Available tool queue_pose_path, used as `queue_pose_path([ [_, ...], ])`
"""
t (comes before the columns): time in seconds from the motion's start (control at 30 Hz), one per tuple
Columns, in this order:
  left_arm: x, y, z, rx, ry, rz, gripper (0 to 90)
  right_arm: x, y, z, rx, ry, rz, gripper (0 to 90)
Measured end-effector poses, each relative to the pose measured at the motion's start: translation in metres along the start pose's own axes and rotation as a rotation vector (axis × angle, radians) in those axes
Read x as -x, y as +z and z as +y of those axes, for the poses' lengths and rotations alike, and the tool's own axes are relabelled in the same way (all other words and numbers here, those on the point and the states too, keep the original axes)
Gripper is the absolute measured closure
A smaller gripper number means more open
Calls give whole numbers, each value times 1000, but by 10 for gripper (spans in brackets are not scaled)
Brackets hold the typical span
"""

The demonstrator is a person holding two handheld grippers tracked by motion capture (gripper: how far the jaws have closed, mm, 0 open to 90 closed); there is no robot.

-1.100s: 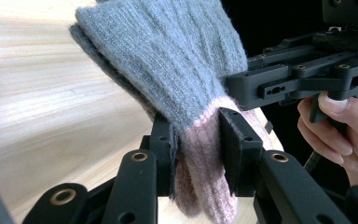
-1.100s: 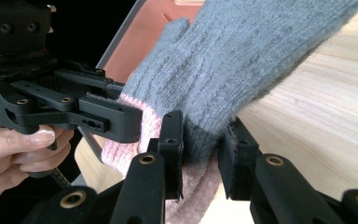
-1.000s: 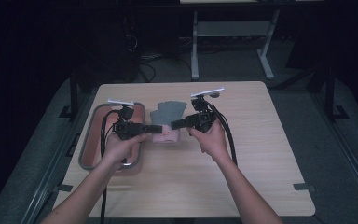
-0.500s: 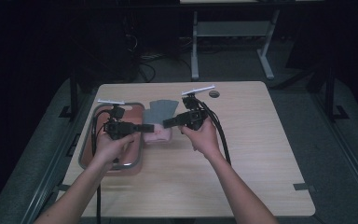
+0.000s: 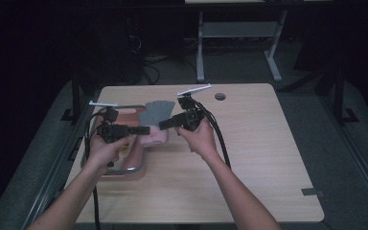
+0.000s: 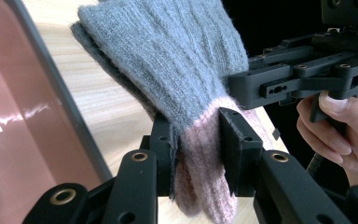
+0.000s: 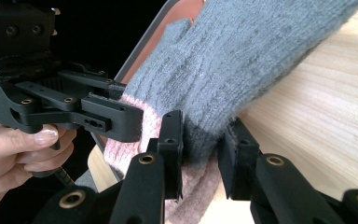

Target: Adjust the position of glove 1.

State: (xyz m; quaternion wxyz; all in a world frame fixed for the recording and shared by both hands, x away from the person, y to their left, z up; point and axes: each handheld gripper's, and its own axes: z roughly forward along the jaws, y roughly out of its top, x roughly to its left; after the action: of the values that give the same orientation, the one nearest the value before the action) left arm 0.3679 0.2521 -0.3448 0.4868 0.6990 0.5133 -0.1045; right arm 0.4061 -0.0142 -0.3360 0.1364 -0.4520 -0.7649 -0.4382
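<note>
grey-and-pink knit glove (image 6: 186, 84), lifted over table, clamped at pink cuff.

Glove (image 5: 154, 122) sits on table (image 5: 268, 158) between left gripper (image 5: 143, 130) and right gripper (image 5: 165, 124), tray (image 5: 136, 167) at table's left edge, partly under the glove.

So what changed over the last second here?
Both claws, left and right, carried the grey-and-pink glove a little toward the table's far edge and slightly left. Both stay clamped on its pink cuff; the reddish tray hasn't moved.

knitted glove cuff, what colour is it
Pink, below a grey body; the glove cuff shows best in the left gripper view.
</note>
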Motion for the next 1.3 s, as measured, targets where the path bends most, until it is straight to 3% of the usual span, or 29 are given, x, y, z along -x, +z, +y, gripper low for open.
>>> queue_pose_path([
  [0.83,-22,-32,-3,33,-3,36,684,-20,34,18,-29,-24,27,720],
  [1.3,-30,-43,-4,26,-5,52,685,-22,47,21,-38,-22,56,719],
])
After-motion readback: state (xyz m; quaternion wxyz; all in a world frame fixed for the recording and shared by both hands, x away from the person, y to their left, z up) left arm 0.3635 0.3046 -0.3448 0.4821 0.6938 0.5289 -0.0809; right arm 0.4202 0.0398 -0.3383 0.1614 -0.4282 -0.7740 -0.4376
